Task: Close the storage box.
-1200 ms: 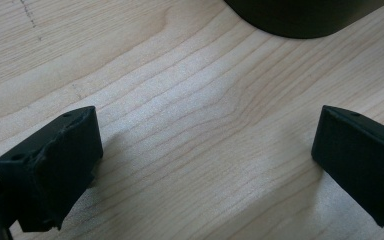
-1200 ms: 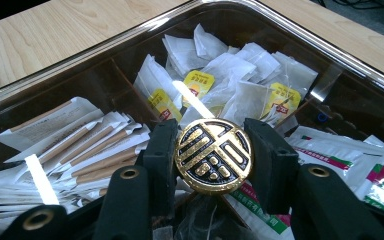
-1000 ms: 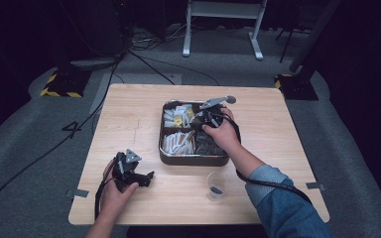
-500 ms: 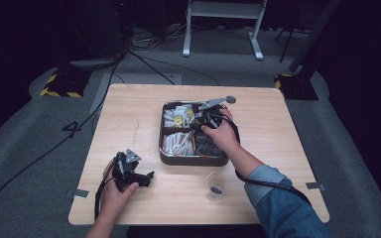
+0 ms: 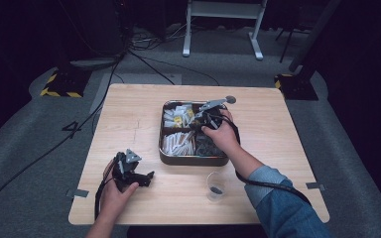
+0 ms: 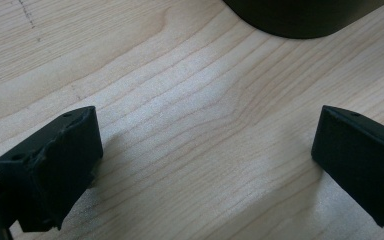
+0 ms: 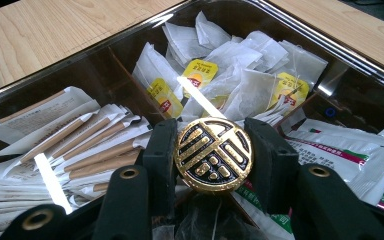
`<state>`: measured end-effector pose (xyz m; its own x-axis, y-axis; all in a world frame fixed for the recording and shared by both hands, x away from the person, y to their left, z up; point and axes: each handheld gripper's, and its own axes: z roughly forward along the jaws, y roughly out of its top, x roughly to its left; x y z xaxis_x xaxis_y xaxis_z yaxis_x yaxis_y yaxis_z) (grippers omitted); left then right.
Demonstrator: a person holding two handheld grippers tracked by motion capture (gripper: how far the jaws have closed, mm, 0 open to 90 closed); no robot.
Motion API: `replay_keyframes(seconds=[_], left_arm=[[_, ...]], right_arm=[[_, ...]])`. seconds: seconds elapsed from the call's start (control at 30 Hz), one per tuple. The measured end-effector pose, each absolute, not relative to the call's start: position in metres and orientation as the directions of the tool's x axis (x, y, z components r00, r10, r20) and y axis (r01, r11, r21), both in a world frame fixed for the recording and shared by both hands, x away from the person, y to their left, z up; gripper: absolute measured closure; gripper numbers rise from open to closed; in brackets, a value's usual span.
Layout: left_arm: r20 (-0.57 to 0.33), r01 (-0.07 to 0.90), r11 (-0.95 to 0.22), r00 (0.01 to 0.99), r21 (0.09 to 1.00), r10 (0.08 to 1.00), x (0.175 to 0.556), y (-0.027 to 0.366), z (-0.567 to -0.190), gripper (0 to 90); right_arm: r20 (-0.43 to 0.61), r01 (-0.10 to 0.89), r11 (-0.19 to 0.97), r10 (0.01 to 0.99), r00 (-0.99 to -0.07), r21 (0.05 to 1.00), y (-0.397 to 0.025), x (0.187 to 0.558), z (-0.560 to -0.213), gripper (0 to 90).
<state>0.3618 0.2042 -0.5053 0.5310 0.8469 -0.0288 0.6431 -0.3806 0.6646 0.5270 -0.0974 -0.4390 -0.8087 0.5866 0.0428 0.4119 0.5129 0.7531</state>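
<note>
A dark metal tray (image 5: 193, 159) with several compartments sits mid-table. My right gripper (image 5: 206, 121) hovers over its middle, shut on a round gold disc (image 7: 213, 156) with a black emblem, held edge to edge between the jaws (image 7: 213, 134). Under it lie tea bags with yellow tags (image 7: 230, 65), brown and white stick packets (image 7: 80, 145), and white sachets with red and green print (image 7: 340, 150). My left gripper (image 5: 145, 177) rests on the table near the front left, open (image 6: 205, 160) over bare wood, with the tray's dark corner (image 6: 300, 15) ahead of it.
A small clear cup (image 5: 215, 184) with something dark in it stands just in front of the tray, beside the right forearm. Cables trail from both grippers. The wooden table (image 5: 129, 119) has bare room to the left of the tray.
</note>
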Motion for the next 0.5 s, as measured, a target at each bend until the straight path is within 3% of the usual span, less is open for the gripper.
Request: replay_keyframes(seconds=[0.5], left_arm=[[-0.029,0.642,-0.381,0.532,0.665,0.846,0.362,0.204,-0.505,0.3]], right_arm=[[0.066,0.395,0.448,0.591,-0.804,0.802,-0.106,0.524,-0.421,47.7]])
